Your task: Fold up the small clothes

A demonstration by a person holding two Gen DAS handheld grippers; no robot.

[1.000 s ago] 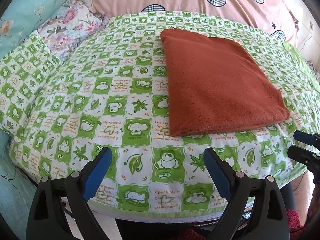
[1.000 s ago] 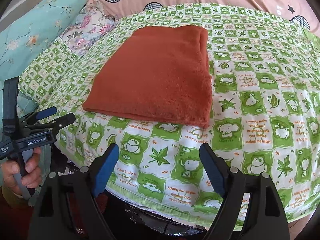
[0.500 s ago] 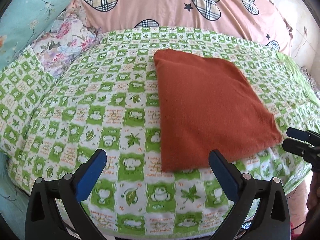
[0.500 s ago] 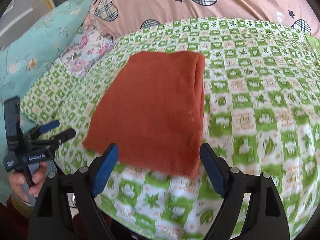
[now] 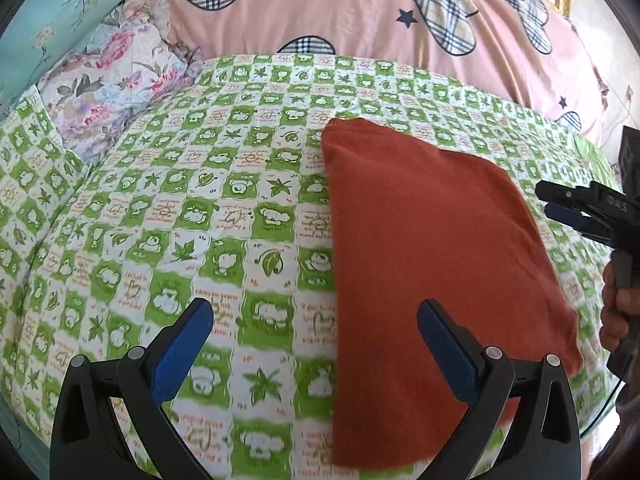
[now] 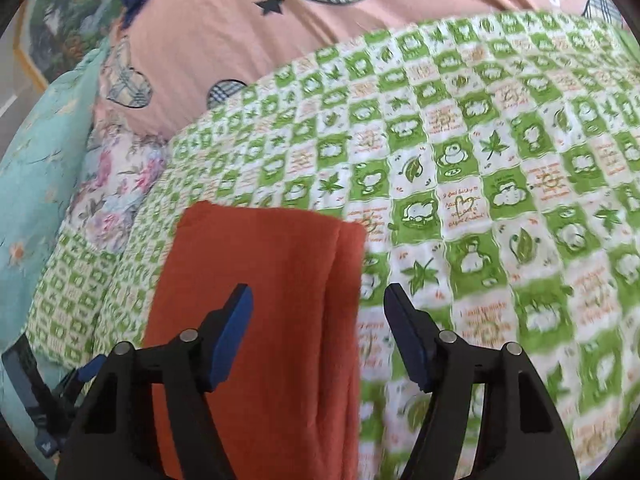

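A rust-orange garment (image 5: 432, 240) lies folded flat on the green checked bedspread (image 5: 200, 216). My left gripper (image 5: 316, 340) is open and empty above the garment's near left edge. The right gripper (image 5: 560, 204) shows at the right edge of the left wrist view, over the garment's right side. In the right wrist view the garment (image 6: 280, 280) lies under my right gripper (image 6: 318, 330), which is open and empty, straddling its right folded edge. The left gripper (image 6: 86, 368) shows at the lower left there.
A pink quilt (image 5: 360, 12) with plaid hearts lies along the far side. A floral pillow (image 5: 108, 72) and a turquoise pillow (image 5: 52, 4) sit at the far left. The bedspread runs on to the right (image 6: 520, 200).
Both grippers have moved forward over the bed and closer to the garment. The garment has not moved. Both stay open.
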